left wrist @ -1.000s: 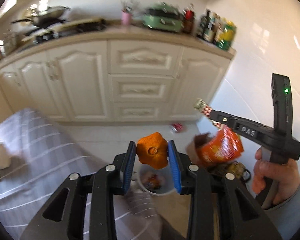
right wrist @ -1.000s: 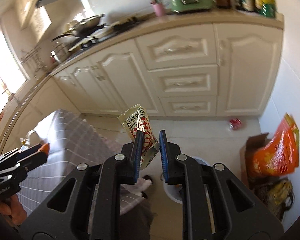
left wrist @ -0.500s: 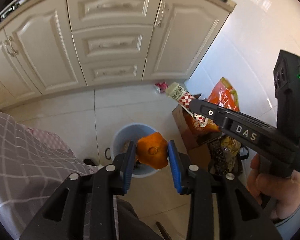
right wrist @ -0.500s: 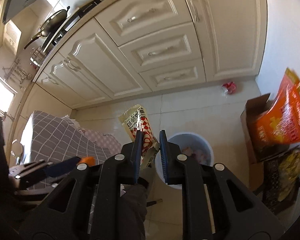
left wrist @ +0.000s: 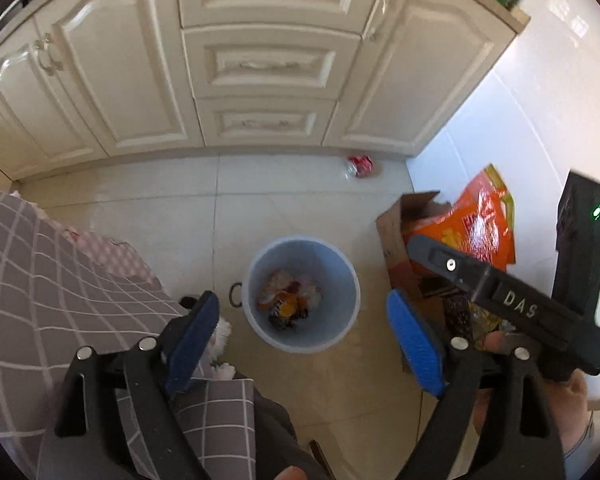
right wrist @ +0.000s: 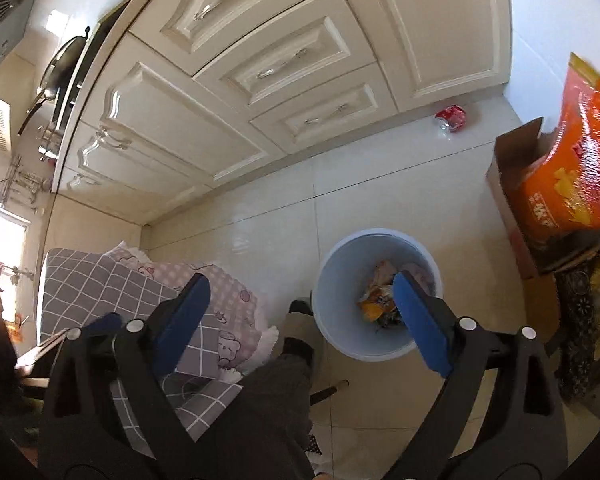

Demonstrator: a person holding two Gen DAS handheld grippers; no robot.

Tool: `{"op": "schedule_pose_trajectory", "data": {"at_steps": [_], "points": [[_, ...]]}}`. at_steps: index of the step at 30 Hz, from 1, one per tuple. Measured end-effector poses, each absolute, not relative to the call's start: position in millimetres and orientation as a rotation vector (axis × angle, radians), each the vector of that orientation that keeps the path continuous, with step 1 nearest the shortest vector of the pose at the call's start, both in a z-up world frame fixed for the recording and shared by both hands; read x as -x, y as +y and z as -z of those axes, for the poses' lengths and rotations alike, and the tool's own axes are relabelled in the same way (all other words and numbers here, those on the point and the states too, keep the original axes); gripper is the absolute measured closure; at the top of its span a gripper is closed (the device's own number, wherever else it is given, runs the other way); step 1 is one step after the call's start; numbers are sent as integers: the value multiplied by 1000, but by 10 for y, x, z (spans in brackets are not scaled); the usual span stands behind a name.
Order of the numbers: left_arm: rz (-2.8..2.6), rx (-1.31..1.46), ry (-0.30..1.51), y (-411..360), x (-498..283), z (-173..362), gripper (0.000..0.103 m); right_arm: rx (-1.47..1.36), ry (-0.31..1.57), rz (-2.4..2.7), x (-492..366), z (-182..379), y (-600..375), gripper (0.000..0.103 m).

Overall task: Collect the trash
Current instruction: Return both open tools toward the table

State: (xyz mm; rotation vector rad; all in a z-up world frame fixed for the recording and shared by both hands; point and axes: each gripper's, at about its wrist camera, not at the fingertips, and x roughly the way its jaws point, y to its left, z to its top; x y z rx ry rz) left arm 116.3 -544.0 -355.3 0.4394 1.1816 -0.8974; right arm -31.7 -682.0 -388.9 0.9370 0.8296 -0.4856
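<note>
A pale blue bin (left wrist: 342, 280) stands on the tiled floor, with wrappers and orange scraps (left wrist: 288, 300) inside. My left gripper (left wrist: 304, 332) is open and empty above it, its blue pads wide apart. My right gripper (right wrist: 300, 320) is open and empty too, above the bin (right wrist: 340, 272), with the trash (right wrist: 380, 296) showing beside its right pad. The right gripper's body (left wrist: 500, 300) shows at the right of the left wrist view.
A crushed red can (left wrist: 360, 165) lies by the cabinet base; it also shows in the right wrist view (right wrist: 452, 116). A cardboard box with an orange bag (left wrist: 476, 220) stands right of the bin. A grey checked cloth (left wrist: 40, 300) is at the left.
Both grippers have opened over the bin. The orange peel has left the left gripper and the snack wrapper has left the right one; both grippers tilted further down toward the bin.
</note>
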Motion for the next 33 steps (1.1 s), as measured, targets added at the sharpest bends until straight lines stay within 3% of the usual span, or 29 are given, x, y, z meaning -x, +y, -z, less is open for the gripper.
{"op": "schedule_pose_trajectory", "data": {"at_steps": [12,33], "points": [[915,-351,1037,-4965,-1016,2871,16,-829,805,518,343,3404,-6496,6],[846,-234,734,-3608,-810,1636,13,-604,628,383,145,1923,-5438,6]]}}
